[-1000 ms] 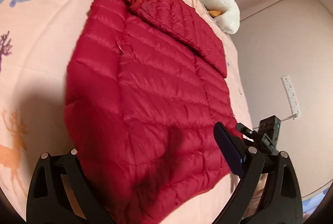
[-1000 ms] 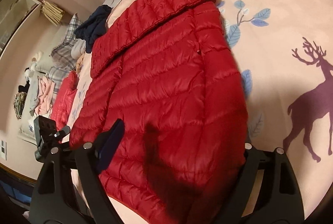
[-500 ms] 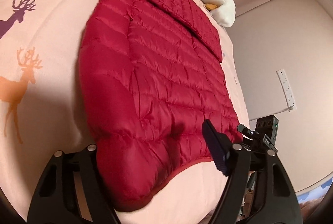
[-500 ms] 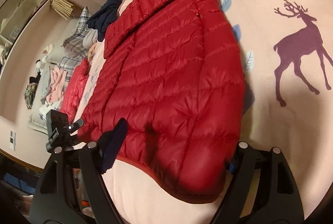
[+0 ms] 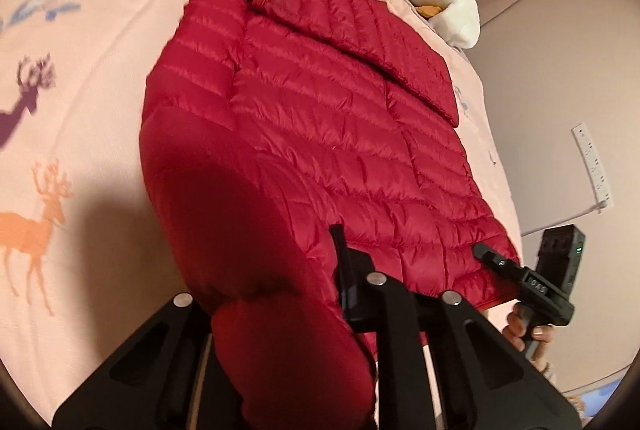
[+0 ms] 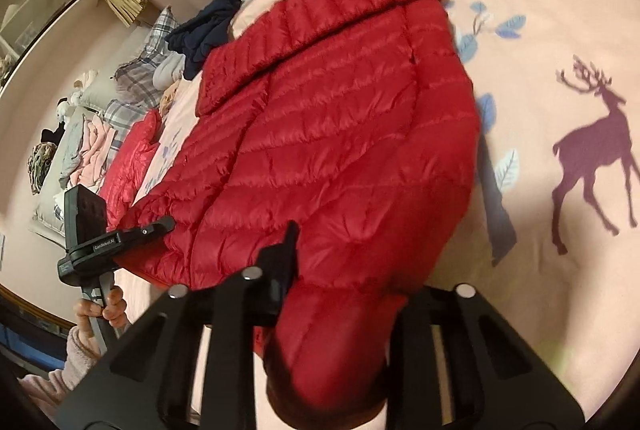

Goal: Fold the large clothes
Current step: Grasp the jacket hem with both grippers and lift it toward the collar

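Note:
A red quilted down jacket [image 5: 320, 118] lies on the pink bedsheet [image 5: 80, 30], hem toward me, collar far away; one sleeve is folded across its upper part. My left gripper [image 5: 276, 310] is shut on the jacket's bottom corner, and the fabric bulges up between its fingers. My right gripper [image 6: 340, 314] is shut on the other bottom corner of the jacket [image 6: 340, 110]. Each gripper also shows in the other's view: the right one [image 5: 532, 290] at the hem's right end, the left one [image 6: 104, 238] at the hem's left end.
The sheet has deer [image 6: 596, 146] and leaf prints. A white plush cushion [image 5: 436, 2] lies beyond the jacket. A heap of clothes and plaid pillows [image 6: 160, 62] lies along the bed's far left. A wall with a power strip [image 5: 592, 166] is on the right.
Both grippers have moved onto the hem and closed on the jacket's bottom corners; half a second ago both were open just short of the hem. The gripped corners now bulge upward.

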`<state>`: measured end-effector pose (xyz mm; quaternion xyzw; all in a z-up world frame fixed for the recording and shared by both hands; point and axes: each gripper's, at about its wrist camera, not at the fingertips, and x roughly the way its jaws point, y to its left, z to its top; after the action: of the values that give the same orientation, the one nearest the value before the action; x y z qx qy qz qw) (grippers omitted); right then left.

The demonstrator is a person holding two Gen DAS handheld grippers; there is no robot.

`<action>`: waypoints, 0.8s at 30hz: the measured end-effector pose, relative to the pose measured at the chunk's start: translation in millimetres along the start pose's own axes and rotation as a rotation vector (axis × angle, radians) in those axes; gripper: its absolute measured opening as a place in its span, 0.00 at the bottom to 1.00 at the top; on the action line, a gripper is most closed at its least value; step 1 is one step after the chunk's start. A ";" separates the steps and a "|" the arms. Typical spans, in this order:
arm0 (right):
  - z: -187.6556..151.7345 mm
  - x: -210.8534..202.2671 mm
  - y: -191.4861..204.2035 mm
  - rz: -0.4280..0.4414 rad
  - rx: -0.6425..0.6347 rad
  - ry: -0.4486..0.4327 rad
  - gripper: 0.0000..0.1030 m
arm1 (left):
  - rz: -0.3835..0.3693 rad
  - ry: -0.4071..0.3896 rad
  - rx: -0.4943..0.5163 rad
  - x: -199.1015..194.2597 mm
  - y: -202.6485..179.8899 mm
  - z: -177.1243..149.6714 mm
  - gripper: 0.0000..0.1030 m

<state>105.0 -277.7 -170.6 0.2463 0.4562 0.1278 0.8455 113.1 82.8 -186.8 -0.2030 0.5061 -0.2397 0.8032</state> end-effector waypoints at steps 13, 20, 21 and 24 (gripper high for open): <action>6.8 -38.2 21.4 0.063 -0.056 -0.118 0.14 | 0.100 -0.134 0.201 -44.4 -51.7 7.0 0.12; 15.0 -61.9 38.5 0.093 -0.103 -0.156 0.14 | 0.099 -0.161 0.241 -54.2 -69.4 16.8 0.12; 15.6 -64.4 41.6 0.096 -0.110 -0.161 0.14 | 0.096 -0.167 0.245 -56.6 -71.3 17.9 0.12; 18.3 -73.6 49.0 0.107 -0.135 -0.172 0.14 | 0.093 -0.176 0.255 -62.9 -74.0 21.4 0.12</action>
<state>80.2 -274.2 -83.8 0.2230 0.3583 0.1818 0.8882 95.8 62.4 -91.1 -0.0962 0.4079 -0.2457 0.8740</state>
